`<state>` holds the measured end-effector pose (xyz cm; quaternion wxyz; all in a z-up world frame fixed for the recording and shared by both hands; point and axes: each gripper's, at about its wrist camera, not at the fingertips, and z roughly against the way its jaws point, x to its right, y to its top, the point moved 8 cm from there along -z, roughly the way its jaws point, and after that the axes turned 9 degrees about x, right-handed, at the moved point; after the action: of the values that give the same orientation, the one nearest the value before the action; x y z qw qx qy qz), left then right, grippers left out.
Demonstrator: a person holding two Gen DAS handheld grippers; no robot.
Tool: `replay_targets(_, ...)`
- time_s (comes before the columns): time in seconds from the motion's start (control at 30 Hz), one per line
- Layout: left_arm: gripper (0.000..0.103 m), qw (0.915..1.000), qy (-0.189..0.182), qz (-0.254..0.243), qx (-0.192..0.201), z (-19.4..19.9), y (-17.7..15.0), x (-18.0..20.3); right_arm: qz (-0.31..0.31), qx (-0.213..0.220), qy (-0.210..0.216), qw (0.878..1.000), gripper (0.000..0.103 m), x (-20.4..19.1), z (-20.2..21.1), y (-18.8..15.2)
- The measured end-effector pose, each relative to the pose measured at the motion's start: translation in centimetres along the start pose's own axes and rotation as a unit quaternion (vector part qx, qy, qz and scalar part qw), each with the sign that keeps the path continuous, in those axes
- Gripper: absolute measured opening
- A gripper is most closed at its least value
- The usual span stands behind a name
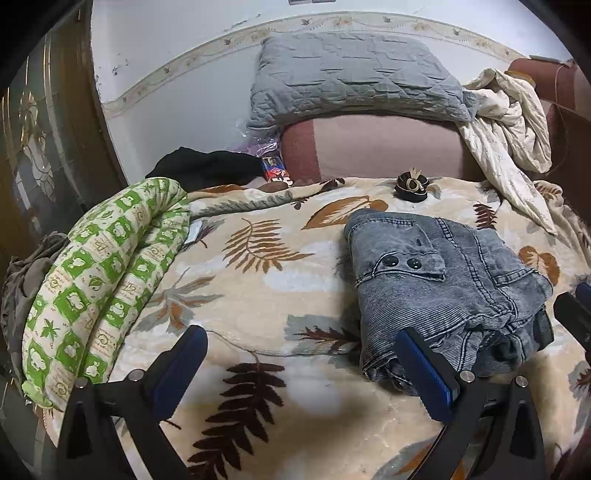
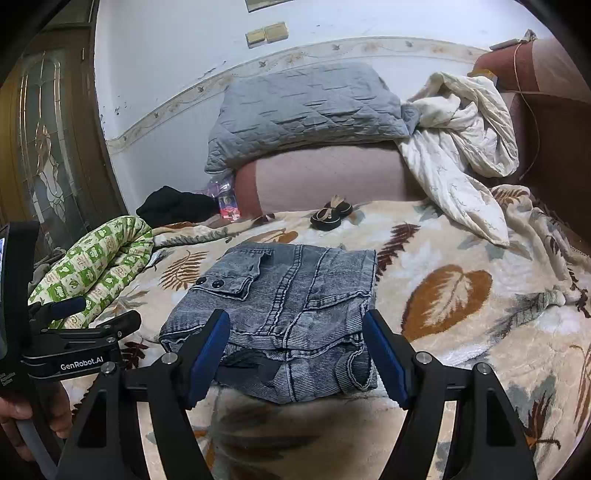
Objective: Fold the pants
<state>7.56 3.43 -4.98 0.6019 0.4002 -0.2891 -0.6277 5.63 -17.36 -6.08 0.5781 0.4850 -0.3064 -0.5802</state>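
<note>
The pants [image 2: 280, 314] look folded on the bed [image 2: 461, 354]. Both grippers, left [image 1: 306, 373] and right [image 2: 295, 354], are wide open, holding nothing. Pat the pile flat, gently.

Bed covered by a cream blanket [image 2: 461, 236] with brown and grey leaf print. Pink-and-maroon headboard [image 2: 325, 177] stands against a pale wall [image 2: 177, 48]; a floral border strip [image 2: 177, 99] runs along the wall, paint chipped beside it. Grey quilted pillow [image 2: 306, 107] rests on the headboard top. Crumpled white sheet [image 2: 465, 122] hangs over its right end. Two beige wall switches [image 2: 266, 34] sit above. Wooden door [image 2: 48, 122] with decorative glass panel at left. Green-and-white patterned bolster [image 1: 99, 273] lies on the left bed edge.
</note>
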Motion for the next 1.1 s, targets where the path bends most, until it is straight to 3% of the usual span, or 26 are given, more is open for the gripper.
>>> replay_targets(0.43,0.103,0.9998,-0.004,0.005,0.02,0.9,0.5,0.4,0.005,-0.004,0.0,1.0,0.075,-0.3,-0.1,-0.2)
replay_targets(1.1,0.103,0.9995,-0.025,0.01,0.018,1.2,0.5,0.9,0.006,-0.007,0.0,1.0,0.075,-0.4,-0.3,-0.4)
